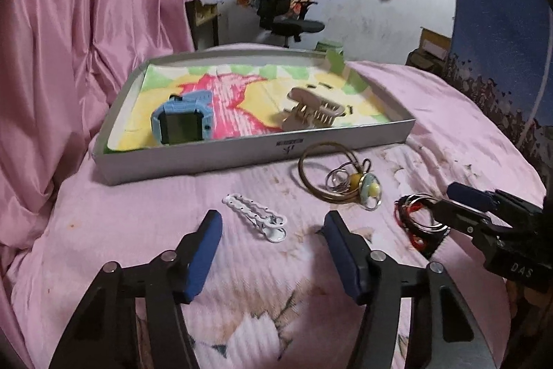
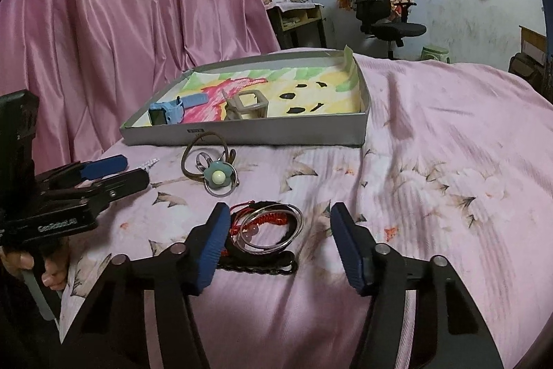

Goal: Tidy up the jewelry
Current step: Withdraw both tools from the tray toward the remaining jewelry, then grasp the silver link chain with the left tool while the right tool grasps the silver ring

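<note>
A grey shallow box lined with coloured paper holds a blue watch and a beige claw clip. On the pink cloth in front lie a white hair clip, a brown cord with a green bead pendant and rings, and a pile of silver bangles with red and black cords. My left gripper is open just short of the white clip. My right gripper is open around the bangle pile.
Pink curtain hangs at the left. A black office chair and a wall with posters stand behind the table. The pink cloth is wrinkled at the right. The person's hand holds the left gripper.
</note>
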`<state>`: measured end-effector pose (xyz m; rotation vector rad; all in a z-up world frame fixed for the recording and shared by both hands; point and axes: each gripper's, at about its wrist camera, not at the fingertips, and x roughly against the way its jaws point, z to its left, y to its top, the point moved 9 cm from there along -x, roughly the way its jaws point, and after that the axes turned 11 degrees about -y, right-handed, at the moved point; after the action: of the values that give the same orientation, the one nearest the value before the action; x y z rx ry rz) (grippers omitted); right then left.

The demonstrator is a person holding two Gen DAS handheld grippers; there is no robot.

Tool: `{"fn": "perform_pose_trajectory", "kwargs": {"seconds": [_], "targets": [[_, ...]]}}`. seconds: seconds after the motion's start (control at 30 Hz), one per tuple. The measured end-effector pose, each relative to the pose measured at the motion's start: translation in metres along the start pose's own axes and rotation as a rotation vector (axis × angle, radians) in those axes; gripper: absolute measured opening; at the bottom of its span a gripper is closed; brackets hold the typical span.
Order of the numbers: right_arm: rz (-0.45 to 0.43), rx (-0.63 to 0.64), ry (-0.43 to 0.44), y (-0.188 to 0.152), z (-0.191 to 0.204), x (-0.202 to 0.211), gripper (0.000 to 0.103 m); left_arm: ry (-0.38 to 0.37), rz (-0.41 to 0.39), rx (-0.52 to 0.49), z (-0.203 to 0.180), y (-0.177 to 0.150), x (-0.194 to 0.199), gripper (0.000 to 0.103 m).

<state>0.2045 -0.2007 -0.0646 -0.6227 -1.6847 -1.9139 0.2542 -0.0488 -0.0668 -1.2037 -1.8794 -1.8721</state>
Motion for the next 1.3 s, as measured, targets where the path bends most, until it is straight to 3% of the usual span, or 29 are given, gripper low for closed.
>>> {"fn": "perform_pose_trajectory", "kwargs": {"seconds": [0.23, 0.57, 0.8, 1.0, 1.3], "targets": [[0.054, -0.009, -0.020, -0.008, -0.003, -0.010, 0.031, 0.010, 0.015, 0.037, 0.004, 0.000, -0.008, 0.052], [0.057, -0.007, -0.016, -0.010, -0.002, -0.010, 0.010, 0.006, -0.002, 0.067, 0.007, -0.002, -0.007, 0.032], [0.050, -0.011, -0.012, -0.009, -0.001, -0.008, 0.009, 0.000, -0.029, 0.085, 0.010, -0.003, -0.003, 0.016], [0.036, -0.009, 0.000, -0.009, 0.000, -0.006, 0.006, -0.019, -0.052, 0.073, 0.005, -0.005, 0.003, 0.015], [-0.037, 0.022, 0.021, -0.002, 0.010, 0.007, 0.004, -0.060, -0.150, 0.047, -0.007, -0.013, 0.023, 0.015]]}}
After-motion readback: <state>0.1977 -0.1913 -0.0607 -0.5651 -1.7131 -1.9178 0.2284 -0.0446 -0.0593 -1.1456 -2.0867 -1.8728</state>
